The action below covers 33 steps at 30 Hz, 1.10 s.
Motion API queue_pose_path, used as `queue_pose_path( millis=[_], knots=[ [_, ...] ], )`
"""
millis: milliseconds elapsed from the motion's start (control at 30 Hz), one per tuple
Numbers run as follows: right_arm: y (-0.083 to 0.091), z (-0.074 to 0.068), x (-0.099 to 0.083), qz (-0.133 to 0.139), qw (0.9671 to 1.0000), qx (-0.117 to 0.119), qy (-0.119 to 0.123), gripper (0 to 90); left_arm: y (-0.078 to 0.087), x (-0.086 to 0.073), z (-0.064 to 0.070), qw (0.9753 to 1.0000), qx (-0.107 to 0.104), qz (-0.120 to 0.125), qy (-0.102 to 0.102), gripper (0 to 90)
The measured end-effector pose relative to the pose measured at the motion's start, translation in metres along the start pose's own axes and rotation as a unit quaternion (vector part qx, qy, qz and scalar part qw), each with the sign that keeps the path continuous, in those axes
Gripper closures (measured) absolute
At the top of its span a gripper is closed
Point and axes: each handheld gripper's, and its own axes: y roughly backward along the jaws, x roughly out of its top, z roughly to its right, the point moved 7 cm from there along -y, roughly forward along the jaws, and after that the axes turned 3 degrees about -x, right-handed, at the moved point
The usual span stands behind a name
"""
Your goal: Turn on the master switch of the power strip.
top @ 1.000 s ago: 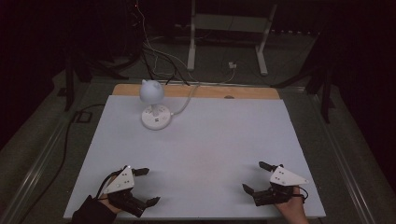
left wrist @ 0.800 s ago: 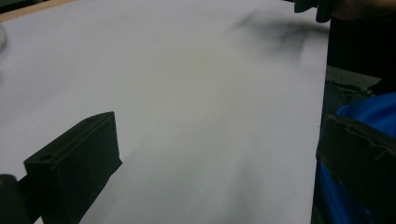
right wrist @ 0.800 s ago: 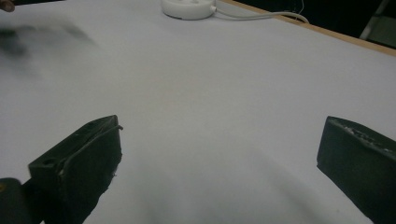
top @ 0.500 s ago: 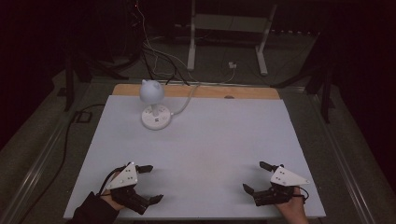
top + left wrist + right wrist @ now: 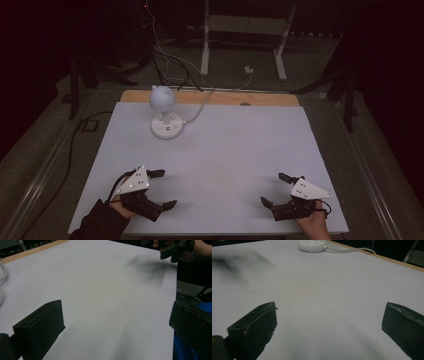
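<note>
Jaws of the left gripper (image 5: pixel 162 189) and right gripper (image 5: pixel 276 189) stand wide apart, holding nothing. The lamp (image 5: pixel 163 114) stands upper left, probably light, top-heavy; grip its thin neck.

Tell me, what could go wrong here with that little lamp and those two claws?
The lamp looks top-heavy, a round head on a small base, so a careless push might tip it. Its cord trails off the far edge and could snag a claw. Both the left claw and right claw are open and far from it, a long reach.
</note>
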Motion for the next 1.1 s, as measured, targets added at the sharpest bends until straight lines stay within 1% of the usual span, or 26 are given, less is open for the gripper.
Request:
queue_pose_path(
  millis=[733,1100],
  knots=[
    [0.001,0.000,0.000,0.002,1.0000,-0.001,-0.001,0.0,-0.010,0.024,-0.016,0.9999,0.015,0.009,0.000,0.1],
    [0.001,0.000,0.000,0.003,1.0000,0.001,-0.004,0.0,-0.017,0.036,-0.028,0.9994,0.032,0.015,0.002,0.1]
  ],
)
